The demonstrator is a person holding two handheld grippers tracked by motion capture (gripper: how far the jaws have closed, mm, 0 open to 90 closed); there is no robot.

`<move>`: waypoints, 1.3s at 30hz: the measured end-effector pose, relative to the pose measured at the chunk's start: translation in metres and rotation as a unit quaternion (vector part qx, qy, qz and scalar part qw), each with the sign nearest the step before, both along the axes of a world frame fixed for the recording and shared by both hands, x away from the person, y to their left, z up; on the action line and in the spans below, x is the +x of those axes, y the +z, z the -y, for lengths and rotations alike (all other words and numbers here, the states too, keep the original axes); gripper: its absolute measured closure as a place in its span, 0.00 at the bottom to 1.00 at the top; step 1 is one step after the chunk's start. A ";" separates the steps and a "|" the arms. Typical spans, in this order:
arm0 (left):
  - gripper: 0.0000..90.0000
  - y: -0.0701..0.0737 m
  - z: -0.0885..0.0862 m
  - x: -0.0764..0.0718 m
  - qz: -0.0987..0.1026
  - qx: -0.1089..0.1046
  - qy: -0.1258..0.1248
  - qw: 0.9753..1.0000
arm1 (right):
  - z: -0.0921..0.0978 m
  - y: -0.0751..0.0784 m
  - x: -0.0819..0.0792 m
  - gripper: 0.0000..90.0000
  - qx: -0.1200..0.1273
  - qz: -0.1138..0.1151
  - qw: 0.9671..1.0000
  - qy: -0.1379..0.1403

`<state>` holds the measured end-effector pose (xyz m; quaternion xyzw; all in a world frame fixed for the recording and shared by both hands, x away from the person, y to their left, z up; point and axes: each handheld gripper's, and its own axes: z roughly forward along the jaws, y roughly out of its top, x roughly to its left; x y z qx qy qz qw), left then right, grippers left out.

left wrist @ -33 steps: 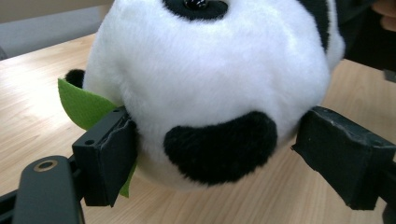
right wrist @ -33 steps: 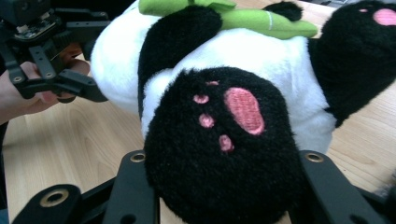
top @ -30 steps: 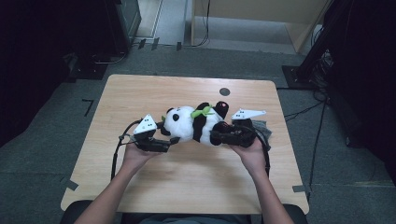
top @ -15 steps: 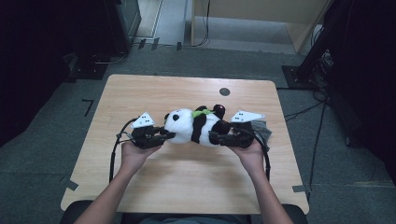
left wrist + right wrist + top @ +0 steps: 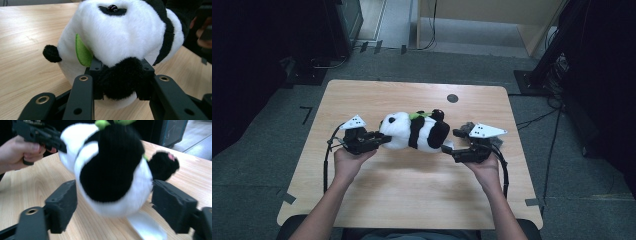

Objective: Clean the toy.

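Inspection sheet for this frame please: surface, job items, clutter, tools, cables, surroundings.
Surface: light wooden table, with a dark round spot near the far edge.
Job's things: plush panda lying on its side mid-table, a green leaf at its head.
Clutter: nothing seen.
Grippers: left tool shut on the panda's black ear; right tool open, jaws either side of the panda's rear, not pressing.
Cables: a black cable loops from the left tool, another from the right.
Surroundings: grey floor, dark equipment at both sides, tape marks on the floor.
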<state>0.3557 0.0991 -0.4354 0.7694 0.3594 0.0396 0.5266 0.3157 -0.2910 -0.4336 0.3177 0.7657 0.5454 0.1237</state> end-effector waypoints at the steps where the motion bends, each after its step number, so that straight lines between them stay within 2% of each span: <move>1: 0.74 0.002 0.001 0.000 0.002 -0.001 -0.003 1.000 | -0.001 -0.002 0.001 0.19 -0.001 -0.004 1.000 0.001; 3: 0.73 0.006 0.004 -0.002 -0.004 -0.003 -0.010 1.000 | -0.006 -0.005 0.003 0.19 -0.012 -0.001 1.000 -0.007; 5: 0.73 0.010 0.009 -0.004 -0.006 -0.001 -0.020 1.000 | -0.015 -0.009 0.004 0.14 -0.037 0.016 0.999 -0.005; 7: 0.72 0.011 0.013 -0.005 -0.018 -0.002 -0.033 0.999 | -0.019 -0.012 0.005 0.10 -0.040 0.026 0.999 0.010; 9: 0.72 0.012 0.018 -0.006 -0.029 -0.005 -0.042 0.999 | -0.021 -0.014 0.005 0.06 -0.031 0.027 0.999 0.024; 10: 0.72 0.012 0.020 -0.007 -0.035 -0.004 -0.040 0.999 | -0.024 -0.015 0.005 0.05 -0.034 0.029 0.999 0.020; 12: 0.72 0.014 0.023 -0.008 -0.044 0.000 -0.040 0.998 | -0.029 -0.015 0.005 0.04 -0.052 0.035 0.998 0.018; 13: 0.71 0.014 0.023 -0.008 -0.052 -0.006 -0.040 0.998 | -0.033 -0.017 0.005 0.05 -0.065 0.031 0.997 0.022; 15: 0.71 0.015 0.027 -0.011 -0.053 -0.006 -0.040 0.998 | -0.039 -0.022 0.005 0.06 -0.096 0.028 0.995 0.020; 17: 0.71 0.016 0.029 -0.013 -0.046 -0.001 -0.038 0.998 | -0.044 -0.023 0.003 0.16 -0.122 0.030 0.992 0.013; 19: 0.70 0.016 0.027 -0.012 -0.049 -0.008 -0.036 0.998 | -0.042 -0.020 0.004 0.27 -0.121 0.025 0.992 0.005; 21: 0.64 0.014 0.027 -0.011 -0.040 -0.005 -0.029 0.999 | -0.039 -0.014 0.005 0.33 -0.114 0.005 0.993 0.003; 24: 0.50 0.014 0.028 -0.013 -0.001 0.000 -0.021 1.000 | -0.036 -0.006 0.006 0.38 -0.105 -0.015 0.994 -0.006; 27: 0.39 0.012 0.027 -0.014 0.042 0.010 -0.029 0.999 | -0.031 -0.002 0.007 0.40 -0.100 -0.020 0.995 -0.012; 29: 0.36 0.010 0.025 -0.015 0.061 0.016 -0.033 0.997 | -0.027 0.002 0.008 0.40 -0.094 -0.026 0.995 -0.016; 32: 0.37 0.006 0.021 -0.013 0.067 0.013 -0.043 0.997 | -0.018 0.007 0.009 0.40 -0.086 -0.037 0.995 -0.027; 36: 0.36 -0.003 0.017 -0.012 0.090 0.021 -0.049 0.995 | -0.003 0.013 0.009 0.40 -0.067 -0.059 0.995 -0.039; 39: 0.36 -0.008 0.020 -0.012 0.096 0.027 -0.067 0.993 | 0.002 0.018 0.007 0.39 -0.069 -0.065 0.995 -0.030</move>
